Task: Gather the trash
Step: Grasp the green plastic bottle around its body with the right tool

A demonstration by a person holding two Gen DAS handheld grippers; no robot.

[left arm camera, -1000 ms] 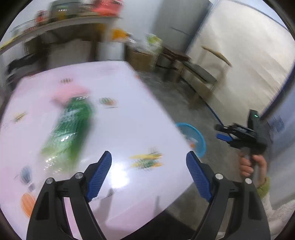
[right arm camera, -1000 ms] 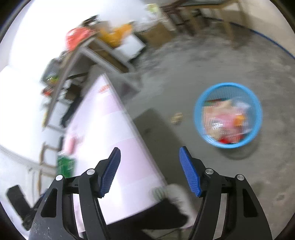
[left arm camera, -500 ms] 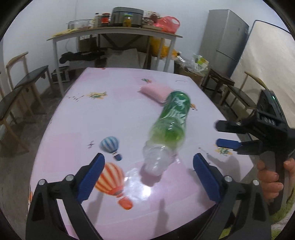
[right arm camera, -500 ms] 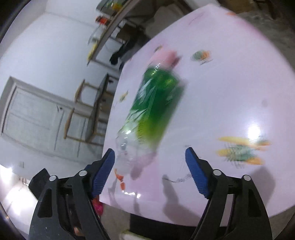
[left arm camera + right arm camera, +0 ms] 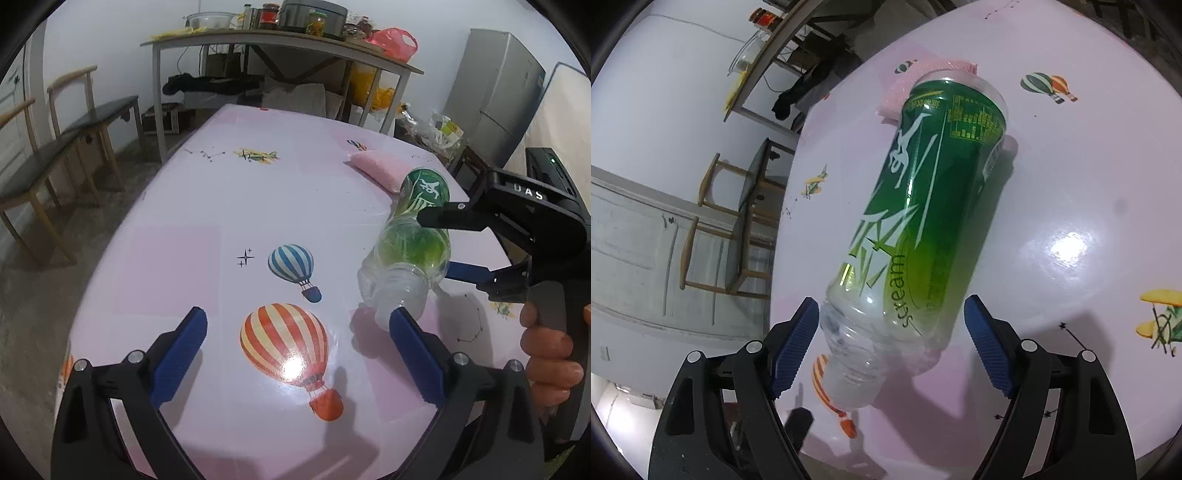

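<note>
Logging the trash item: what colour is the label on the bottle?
Green fading to yellow-green, with white lettering, on the bottle; clearest in the right wrist view.

White walls enclose a grey concrete floor [image 5: 33, 295], with 2 wooden chairs [image 5: 55, 147] at left, a long grey work table [image 5: 280, 40] at the back, and a tall grey refrigerator [image 5: 495, 88] at right.

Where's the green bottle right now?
The green bottle lies on its side on the pink table, between the open right gripper's fingers, its base against a pink packet.
</note>
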